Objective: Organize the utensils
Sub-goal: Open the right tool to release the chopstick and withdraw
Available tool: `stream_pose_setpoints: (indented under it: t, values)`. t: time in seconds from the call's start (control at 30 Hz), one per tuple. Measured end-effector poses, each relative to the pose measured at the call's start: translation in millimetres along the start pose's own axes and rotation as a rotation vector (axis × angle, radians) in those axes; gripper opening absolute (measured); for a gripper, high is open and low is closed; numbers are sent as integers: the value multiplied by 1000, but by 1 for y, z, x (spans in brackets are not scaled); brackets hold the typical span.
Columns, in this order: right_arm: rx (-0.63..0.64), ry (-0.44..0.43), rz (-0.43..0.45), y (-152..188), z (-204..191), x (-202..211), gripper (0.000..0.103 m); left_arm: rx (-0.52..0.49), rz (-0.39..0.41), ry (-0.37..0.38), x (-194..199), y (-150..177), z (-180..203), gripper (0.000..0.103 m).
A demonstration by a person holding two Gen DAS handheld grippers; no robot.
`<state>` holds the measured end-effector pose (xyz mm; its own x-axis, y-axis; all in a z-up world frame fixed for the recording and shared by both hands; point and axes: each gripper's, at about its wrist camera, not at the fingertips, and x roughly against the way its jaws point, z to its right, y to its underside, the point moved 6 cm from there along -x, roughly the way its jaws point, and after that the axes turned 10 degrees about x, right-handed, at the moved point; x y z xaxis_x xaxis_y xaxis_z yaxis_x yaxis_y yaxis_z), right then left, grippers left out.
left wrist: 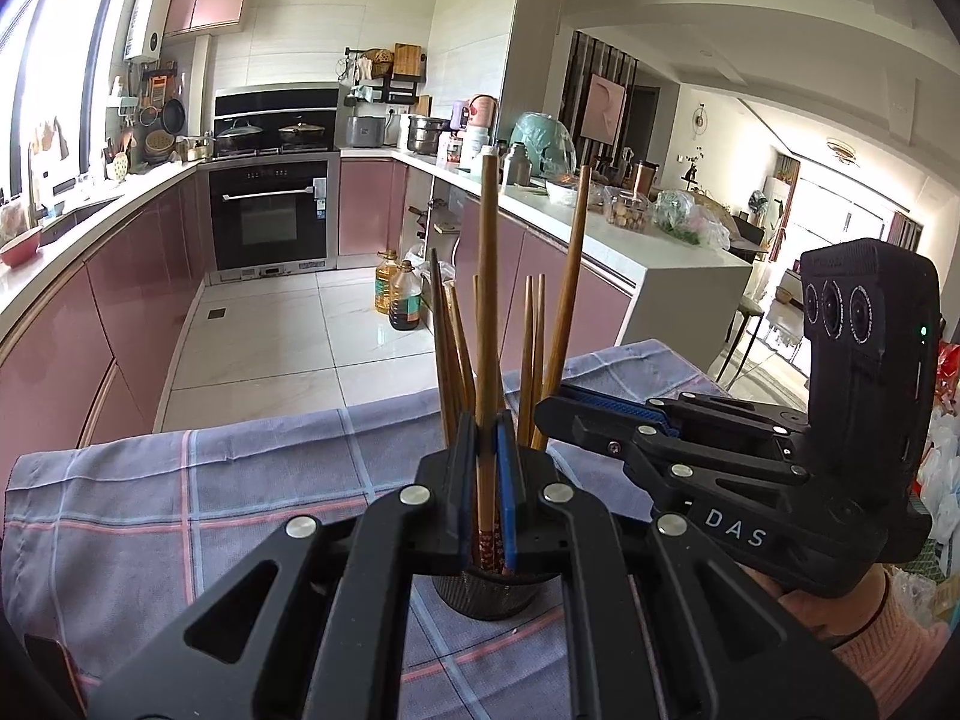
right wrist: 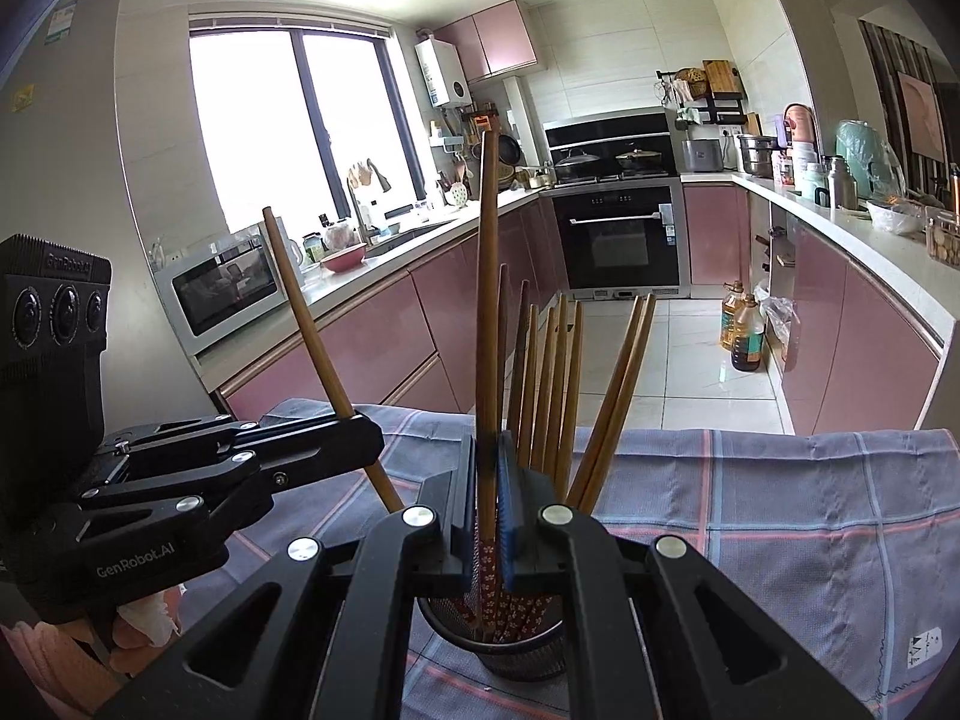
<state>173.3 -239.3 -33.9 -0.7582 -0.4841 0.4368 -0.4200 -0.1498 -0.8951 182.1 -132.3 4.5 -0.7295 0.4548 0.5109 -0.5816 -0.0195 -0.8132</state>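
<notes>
A black mesh holder (left wrist: 486, 597) (right wrist: 516, 654) stands on the plaid cloth and holds several wooden chopsticks (right wrist: 558, 384) upright. My left gripper (left wrist: 486, 480) is shut on one long chopstick (left wrist: 487, 300), whose red patterned lower end dips into the holder. My right gripper (right wrist: 486, 498) is shut on another chopstick (right wrist: 487, 300), its patterned end also inside the holder. Each gripper shows in the other's view: the right gripper (left wrist: 549, 414) comes in from the right with its stick (left wrist: 570, 276), the left gripper (right wrist: 360, 438) from the left with its tilted stick (right wrist: 312, 324).
A blue-purple plaid cloth (left wrist: 180, 480) covers the table. Beyond its far edge lies the tiled kitchen floor with oil bottles (left wrist: 399, 297), pink cabinets and an oven. A hand in a pink sleeve (left wrist: 882, 642) holds the right gripper.
</notes>
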Motion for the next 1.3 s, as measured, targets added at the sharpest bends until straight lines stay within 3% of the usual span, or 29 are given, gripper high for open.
stream_pose_setpoints:
  t: [0.47,1.3]
  values:
    - [-7,8,-45,13,4,-13,6,-11,-75,-11,-20,9,-12,7]
    - [-61,14,-115,24,17,-38,7,31,-131,-45,-67,8,-31,8]
